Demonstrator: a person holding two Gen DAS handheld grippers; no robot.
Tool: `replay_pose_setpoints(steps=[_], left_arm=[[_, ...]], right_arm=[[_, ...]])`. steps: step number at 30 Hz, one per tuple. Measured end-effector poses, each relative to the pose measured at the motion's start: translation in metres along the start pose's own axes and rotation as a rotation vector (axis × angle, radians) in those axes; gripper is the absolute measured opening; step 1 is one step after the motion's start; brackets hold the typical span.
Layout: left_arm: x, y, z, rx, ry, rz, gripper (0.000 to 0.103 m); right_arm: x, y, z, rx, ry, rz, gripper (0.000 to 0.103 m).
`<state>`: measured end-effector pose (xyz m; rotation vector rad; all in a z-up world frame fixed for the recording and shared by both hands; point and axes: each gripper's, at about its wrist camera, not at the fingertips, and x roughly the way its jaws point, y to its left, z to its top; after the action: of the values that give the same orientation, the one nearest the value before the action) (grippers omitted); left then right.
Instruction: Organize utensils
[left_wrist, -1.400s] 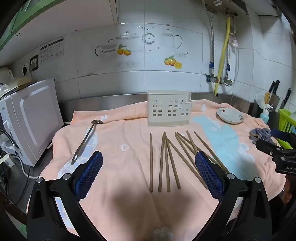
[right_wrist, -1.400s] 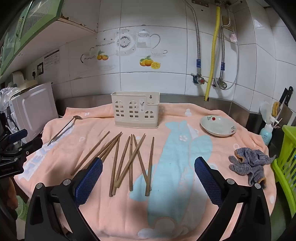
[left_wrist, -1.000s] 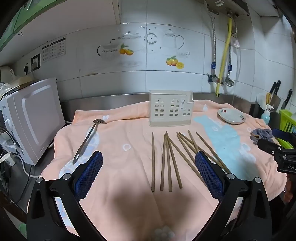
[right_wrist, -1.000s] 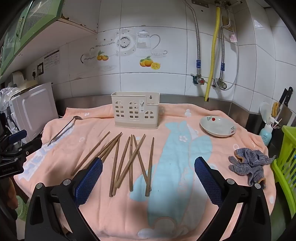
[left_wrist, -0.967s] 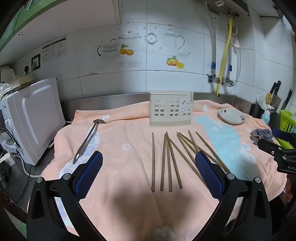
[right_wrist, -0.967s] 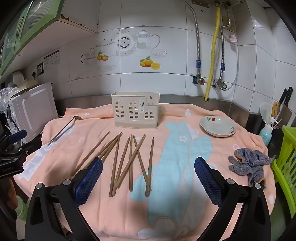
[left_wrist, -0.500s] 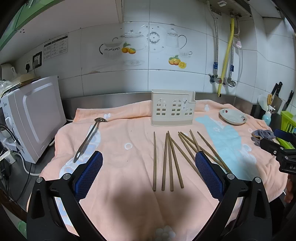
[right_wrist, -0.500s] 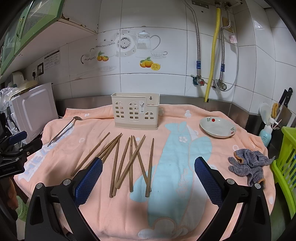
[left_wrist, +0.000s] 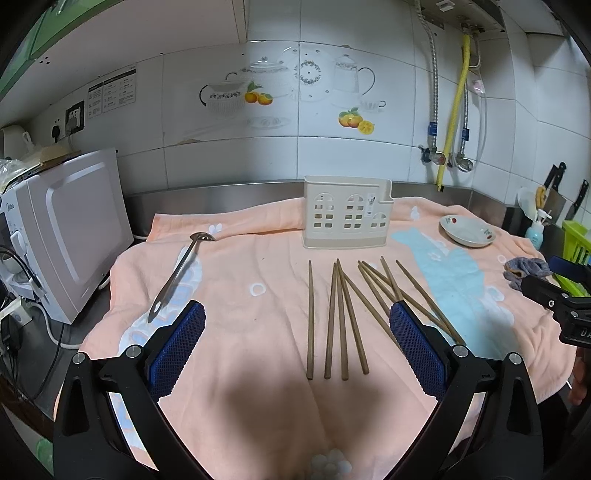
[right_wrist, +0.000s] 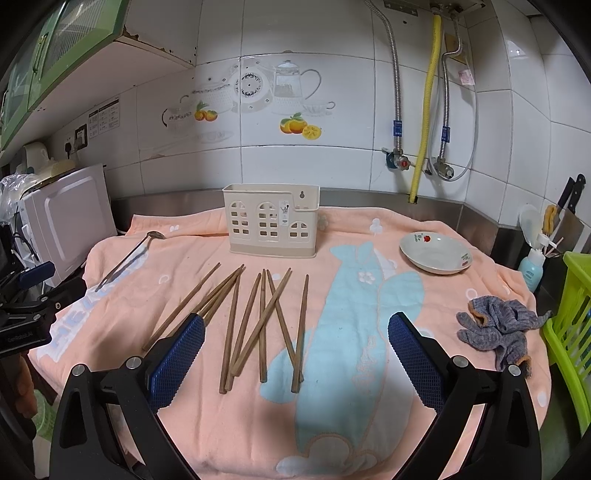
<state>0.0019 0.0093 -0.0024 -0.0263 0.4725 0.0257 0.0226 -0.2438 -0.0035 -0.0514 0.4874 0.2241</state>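
nearest, left claw spread wide, blue pads apart, nothing between them, hovering over the near edge of the peach towel covering the table. right claw likewise spread wide, empty, blue pads well apart, above the near part of the same towel.

just beyond the claws, brown wooden chopsticks lying loose on the towel, fanned out and partly crossing one another, tips pointing toward the back wall; in the left wrist view the same chopsticks between the pads and toward the right, a few of them nearly parallel, others crossing further right. off to the left, well apart from the chopsticks, a metal ladle lying flat on the towel, bowl toward the wall, handle toward the near side. to the right, a crumpled grey cloth near the towel's right edge.

further back, a cream utensil holder with window-shaped cut-outs standing upright on the towel, behind the chopsticks and apart from them; inside not visible. to its right, a small white dish with red fruit print, on the towel.

at the far left, a white microwave beside the towel. at the far right, a green plastic basket. behind everything, a white tiled wall with teapot and fruit decals, a yellow hose and metal pipes running down it.
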Motion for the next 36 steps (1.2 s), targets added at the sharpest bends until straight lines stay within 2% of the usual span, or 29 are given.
replay_pose_setpoints(steps=[36], left_arm=[[0.0023,0.0013,-0.0019,0.000,0.009,0.011,0.098]], right_arm=[[0.0045,0.0028,-0.0009,-0.004,0.004,0.008,0.096]])
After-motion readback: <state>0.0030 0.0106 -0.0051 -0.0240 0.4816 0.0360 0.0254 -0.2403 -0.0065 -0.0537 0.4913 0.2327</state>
